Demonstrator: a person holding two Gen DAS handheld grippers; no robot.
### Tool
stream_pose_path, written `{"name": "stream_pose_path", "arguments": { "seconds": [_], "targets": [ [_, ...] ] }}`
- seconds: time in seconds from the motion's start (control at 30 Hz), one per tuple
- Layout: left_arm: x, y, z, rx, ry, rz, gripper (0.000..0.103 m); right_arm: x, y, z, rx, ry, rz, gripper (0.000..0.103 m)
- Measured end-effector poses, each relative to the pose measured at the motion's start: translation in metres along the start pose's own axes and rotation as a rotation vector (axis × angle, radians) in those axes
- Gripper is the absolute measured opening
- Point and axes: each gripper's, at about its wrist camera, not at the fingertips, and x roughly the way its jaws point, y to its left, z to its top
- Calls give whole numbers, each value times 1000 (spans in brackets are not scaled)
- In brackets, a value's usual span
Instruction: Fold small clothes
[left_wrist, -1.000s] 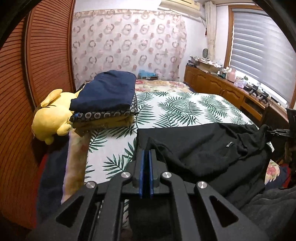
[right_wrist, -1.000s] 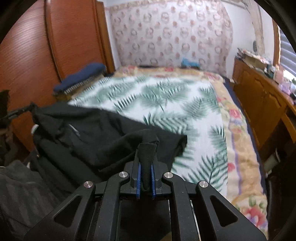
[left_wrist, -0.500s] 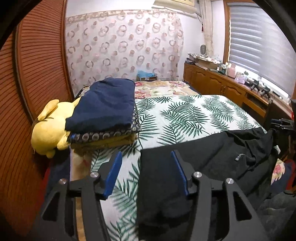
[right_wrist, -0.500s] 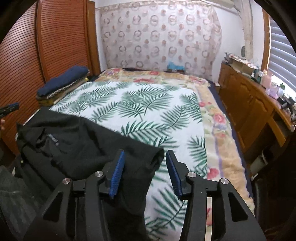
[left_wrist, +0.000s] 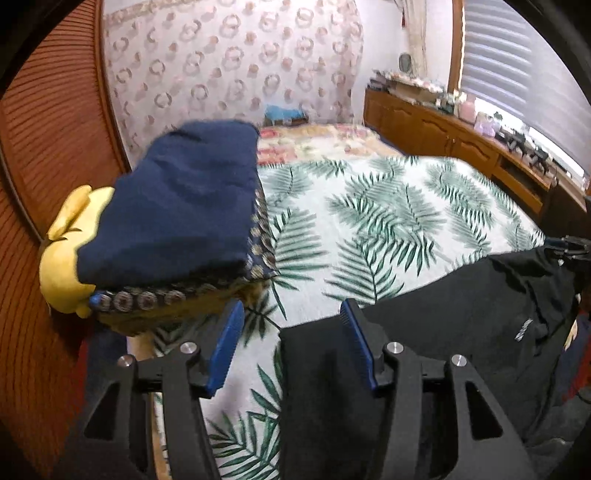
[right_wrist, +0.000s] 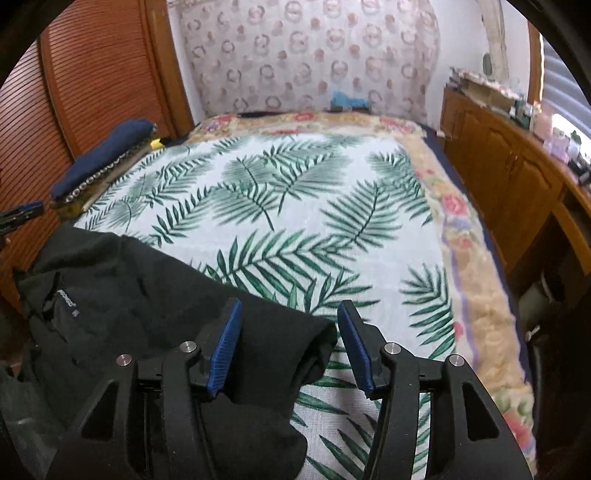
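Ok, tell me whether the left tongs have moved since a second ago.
Yes. The left tongs opened and moved forward-left: the folded navy clothes stack looms much larger and nearer, and the black garment lies released.

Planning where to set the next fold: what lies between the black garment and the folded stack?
Only bare palm-leaf bedspread separates the black garment from the folded stack, shown in the left wrist view.

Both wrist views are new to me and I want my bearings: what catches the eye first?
A black garment lies rumpled across the near edge of the palm-leaf bedspread, with the open left gripper and right gripper over its two ends. At the bed's left side sits a stack of folded clothes, navy on top, against a yellow plush toy.
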Motion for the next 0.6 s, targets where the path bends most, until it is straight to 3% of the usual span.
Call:
{"name": "stream_pose_path", "arguments": {
  "seconds": [0.27,0.6],
  "targets": [
    [31,3,-15,-20,103,-9,53,11,-5,-3,23,32,14,62],
    [35,7,-22,-64,116,-73,54,16,1,0,-2,44,28,63]
  ]
}}
